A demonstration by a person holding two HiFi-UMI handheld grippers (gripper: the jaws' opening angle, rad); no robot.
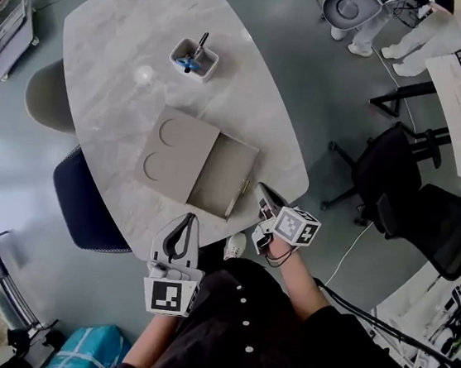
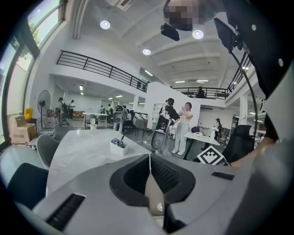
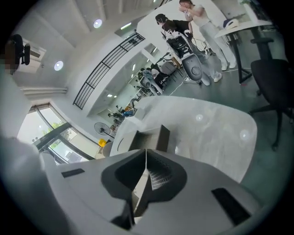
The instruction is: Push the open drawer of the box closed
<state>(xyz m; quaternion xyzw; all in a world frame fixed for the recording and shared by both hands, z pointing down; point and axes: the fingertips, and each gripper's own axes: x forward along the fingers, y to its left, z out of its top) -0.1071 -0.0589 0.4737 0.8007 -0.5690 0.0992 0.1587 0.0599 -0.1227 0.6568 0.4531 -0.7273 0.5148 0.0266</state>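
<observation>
A flat tan box (image 1: pixel 178 152) with two round cut-outs lies in the middle of the marble table (image 1: pixel 132 34). Its drawer (image 1: pixel 226 177) stands pulled out toward the table's near right edge. My right gripper (image 1: pixel 261 189) is shut and empty, just off the drawer's front panel, at the table edge. In the right gripper view the shut gripper (image 3: pixel 146 152) points at the drawer (image 3: pixel 158 137) from close by. My left gripper (image 1: pixel 186 220) is shut and empty too, held off the near table edge, apart from the box. In the left gripper view the left gripper (image 2: pixel 149 157) has its jaws closed.
A white pen cup (image 1: pixel 194 58) stands behind the box, also seen as the cup (image 2: pixel 118 146). A dark chair (image 1: pixel 86 203) and a grey chair (image 1: pixel 47 98) sit at the table's left. Black office chairs (image 1: pixel 398 179) stand to the right. People (image 1: pixel 415 35) are far off.
</observation>
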